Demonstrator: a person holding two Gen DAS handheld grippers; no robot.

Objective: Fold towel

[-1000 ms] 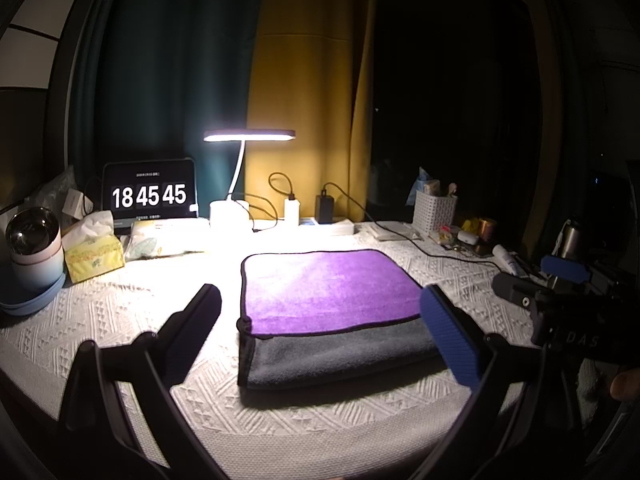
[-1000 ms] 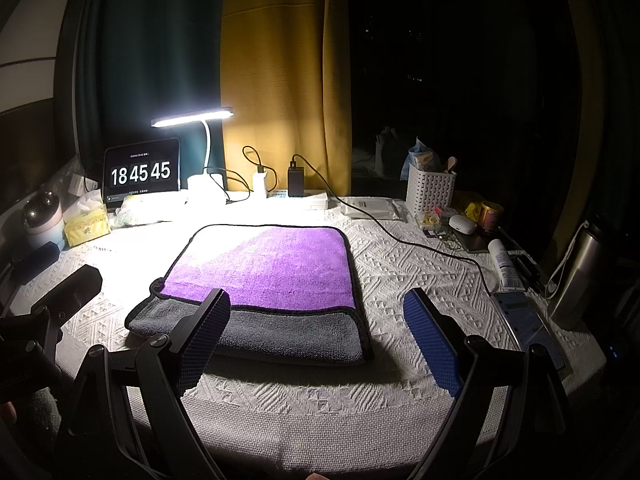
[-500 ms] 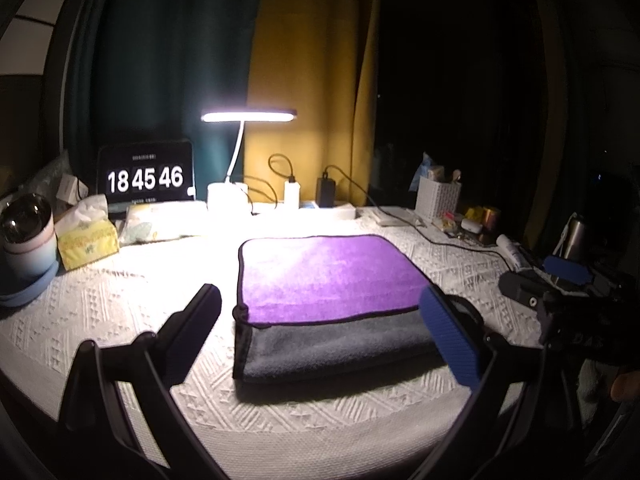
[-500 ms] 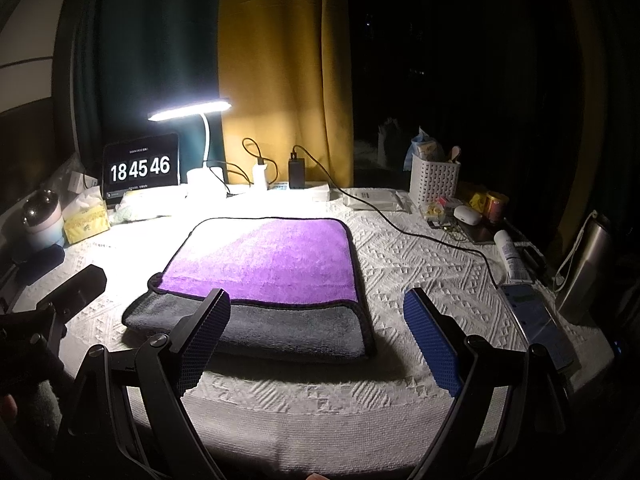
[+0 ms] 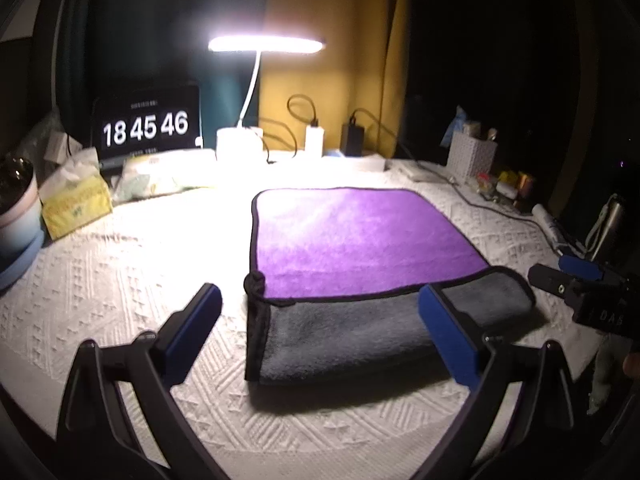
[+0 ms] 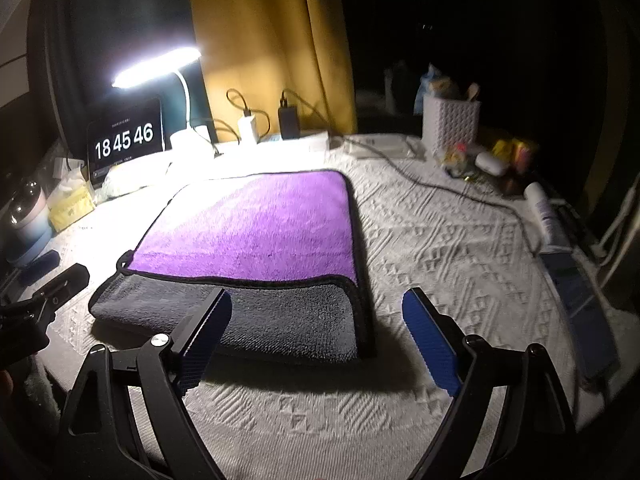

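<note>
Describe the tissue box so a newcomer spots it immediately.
Find the glowing clock at the table's back left. Just in front of it and further left sits the tissue box, beside a pale mug. It alone is yellow, with white tissue poking out on top.

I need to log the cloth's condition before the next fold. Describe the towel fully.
The towel is plush, fuzzy cloth, purple on one face and grey on the other, edged in dark binding. It lies flat on the white textured tablecloth, folded so the purple layer stops short of the near edge, leaving a grey strip showing. Neither gripper touches it; nothing rests on it.
</note>
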